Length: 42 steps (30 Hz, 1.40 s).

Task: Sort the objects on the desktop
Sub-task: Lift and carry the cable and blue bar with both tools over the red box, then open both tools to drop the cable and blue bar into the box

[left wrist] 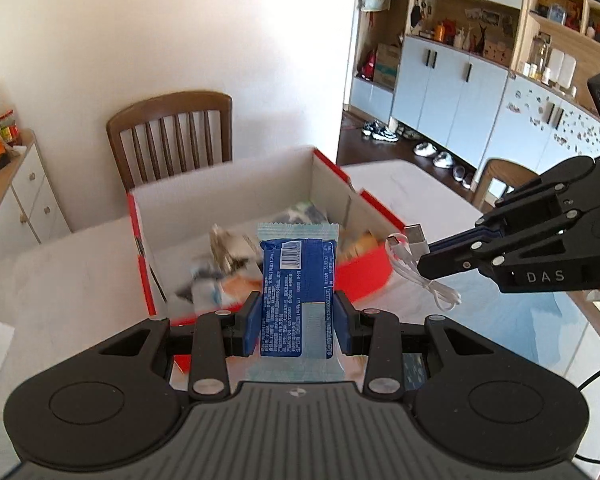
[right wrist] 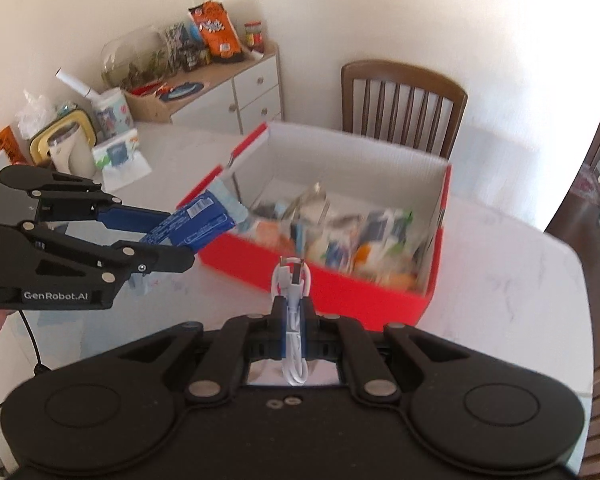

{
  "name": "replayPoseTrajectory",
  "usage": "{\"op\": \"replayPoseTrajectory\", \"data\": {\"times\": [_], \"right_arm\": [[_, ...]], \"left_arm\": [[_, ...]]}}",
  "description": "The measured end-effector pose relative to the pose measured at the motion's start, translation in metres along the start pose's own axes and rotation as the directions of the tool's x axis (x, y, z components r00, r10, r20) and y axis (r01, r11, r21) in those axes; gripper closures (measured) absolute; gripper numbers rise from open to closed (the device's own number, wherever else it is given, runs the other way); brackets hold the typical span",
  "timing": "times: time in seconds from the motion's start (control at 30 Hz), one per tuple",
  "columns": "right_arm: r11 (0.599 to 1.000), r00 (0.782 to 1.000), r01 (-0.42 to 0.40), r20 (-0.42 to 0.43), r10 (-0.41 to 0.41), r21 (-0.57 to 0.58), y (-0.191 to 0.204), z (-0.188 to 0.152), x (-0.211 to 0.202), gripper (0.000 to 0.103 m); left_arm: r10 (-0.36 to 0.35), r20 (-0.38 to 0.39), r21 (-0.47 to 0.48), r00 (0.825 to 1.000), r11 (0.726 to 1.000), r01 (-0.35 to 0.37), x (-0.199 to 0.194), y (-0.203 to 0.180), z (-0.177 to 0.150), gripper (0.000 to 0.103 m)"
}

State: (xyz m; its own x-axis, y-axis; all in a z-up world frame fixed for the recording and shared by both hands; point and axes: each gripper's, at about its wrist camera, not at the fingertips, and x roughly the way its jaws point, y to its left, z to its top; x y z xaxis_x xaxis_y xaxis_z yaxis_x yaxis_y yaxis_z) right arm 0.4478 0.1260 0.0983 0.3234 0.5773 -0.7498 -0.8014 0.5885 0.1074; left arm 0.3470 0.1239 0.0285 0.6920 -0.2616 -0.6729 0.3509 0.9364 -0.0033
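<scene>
**Both grippers carry items toward the red box**

Left wrist view: our left gripper (left wrist: 296,322) is clamped on a blue snack packet (left wrist: 298,292), held upright before the open red box (left wrist: 364,276), probably for dropping in.

Right wrist view: our right gripper (right wrist: 292,316) pinches a coiled white USB cable (right wrist: 294,312) near the box's front wall, which stands between it and the jumbled packets (right wrist: 340,236).

blue snack packet (left wrist: 298,296) upright, clamped; coiled white USB cable (right wrist: 294,312) clamped; red box (right wrist: 332,288) open
</scene>
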Motion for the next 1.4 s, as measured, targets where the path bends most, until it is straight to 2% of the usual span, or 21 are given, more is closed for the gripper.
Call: {"op": "replayPoseTrajectory", "data": {"times": [0.33,0.6,0.77,0.9,1.17,1.4], "right_arm": [[0.999,0.999,0.029,0.045,-0.029,0.016,-0.021,0.046,0.020,0.097],[0.998,0.999,0.038,0.014,-0.039,0.045,-0.037,0.065,0.060,0.097],[0.997,0.999,0.042,-0.017,-0.041,0.066,-0.041,0.064,0.088,0.097],[0.996,0.997,0.051,-0.053,-0.047,0.077,-0.045,0.057,0.105,0.097],[0.990,0.991,0.094,-0.100,-0.084,0.103,-0.056,0.044,0.126,0.097],[0.989,0.989,0.097,-0.125,-0.082,0.116,-0.055,0.035,0.140,0.097]], "left_arm": [[0.037,-0.029,0.004,0.999,0.999,-0.037,0.036,0.018,0.046,0.068],[0.082,-0.096,-0.012,0.992,0.996,-0.084,0.086,0.035,0.060,0.068],[0.102,-0.139,-0.049,0.985,0.993,-0.110,0.112,0.049,0.054,0.068],[0.090,-0.159,-0.085,0.983,0.991,-0.104,0.127,0.054,0.053,0.068],[0.100,-0.208,-0.077,0.973,0.990,-0.119,0.154,0.052,0.049,0.068],[0.114,-0.242,-0.055,0.964,0.990,-0.131,0.168,0.048,0.039,0.068]]}}
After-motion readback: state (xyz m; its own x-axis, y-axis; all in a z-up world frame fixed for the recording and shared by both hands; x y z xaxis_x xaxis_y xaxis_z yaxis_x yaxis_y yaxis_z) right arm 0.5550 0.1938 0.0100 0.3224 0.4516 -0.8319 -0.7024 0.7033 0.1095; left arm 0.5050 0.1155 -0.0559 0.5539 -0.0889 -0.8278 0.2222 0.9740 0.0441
